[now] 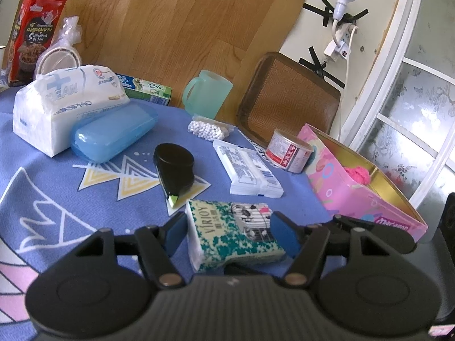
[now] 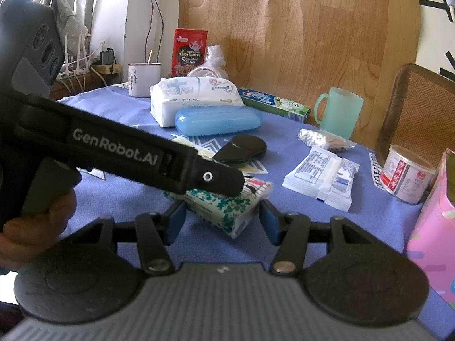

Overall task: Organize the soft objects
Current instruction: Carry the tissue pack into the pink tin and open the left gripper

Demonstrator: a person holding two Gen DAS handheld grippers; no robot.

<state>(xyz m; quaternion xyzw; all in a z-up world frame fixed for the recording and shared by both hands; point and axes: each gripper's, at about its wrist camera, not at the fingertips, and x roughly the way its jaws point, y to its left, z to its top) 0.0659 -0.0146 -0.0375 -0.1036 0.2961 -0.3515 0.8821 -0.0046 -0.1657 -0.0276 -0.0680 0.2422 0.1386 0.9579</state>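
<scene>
We have the green-patterned tissue pack (image 1: 231,234) between the blue pads of the left gripper (image 1: 227,234); the pack lies at the near edge of the blue tablecloth (image 1: 57,176), at 6 o'clock from the black case (image 1: 174,167) and at 9 o'clock from the pink box (image 1: 361,187). In the left wrist view both pads appear to meet the pack's short sides, so we judge the left tongs clenched on it. In the right wrist view the right gripper (image 2: 221,221) stands released, its pads apart from the pack (image 2: 227,201), which sits tilted with one corner toward us, partly covered by the left gripper's finger (image 2: 199,174). We judge the pack light, soft and compressible under a slick film wrapper; excess squeeze will buckle it, and it may slide or pivot. We recommend a hold across the narrow sides at mid-length, with moderate pressure. The pink box already holds a pink soft item (image 1: 359,174) and is, in our judgement, the likely destination.
</scene>
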